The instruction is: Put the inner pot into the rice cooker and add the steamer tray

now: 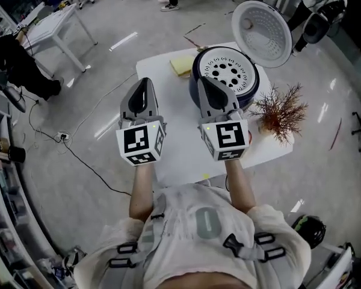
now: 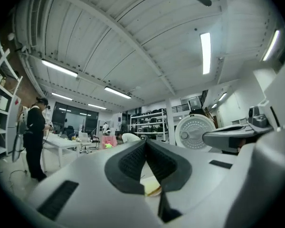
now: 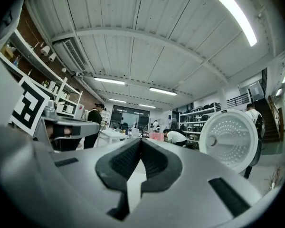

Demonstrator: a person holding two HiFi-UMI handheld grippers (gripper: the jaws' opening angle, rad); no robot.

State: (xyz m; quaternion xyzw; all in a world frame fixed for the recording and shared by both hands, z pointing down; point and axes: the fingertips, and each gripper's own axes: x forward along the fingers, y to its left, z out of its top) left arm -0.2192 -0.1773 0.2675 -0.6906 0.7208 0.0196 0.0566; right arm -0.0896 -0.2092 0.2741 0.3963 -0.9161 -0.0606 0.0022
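The dark blue rice cooker (image 1: 200, 65) stands at the far side of the white table (image 1: 180, 143). A white steamer tray (image 1: 230, 74) with round holes sits in its top. Its perforated lid (image 1: 262, 34) stands open behind; the lid (image 2: 194, 132) shows in the left gripper view, and the lid (image 3: 230, 139) in the right gripper view. My left gripper (image 1: 144, 82) hovers over the table left of the cooker, shut and empty. My right gripper (image 1: 206, 82) is held level just in front of the cooker, shut, nothing in it. Both the left gripper (image 2: 146, 144) and the right gripper (image 3: 140, 141) point level, pads touching.
A yellow cloth (image 1: 182, 65) lies at the table's far edge left of the cooker. A dried brown plant (image 1: 281, 110) stands at the table's right edge. Cables (image 1: 78, 155) run over the floor at left. People stand by other tables (image 1: 48, 26) beyond.
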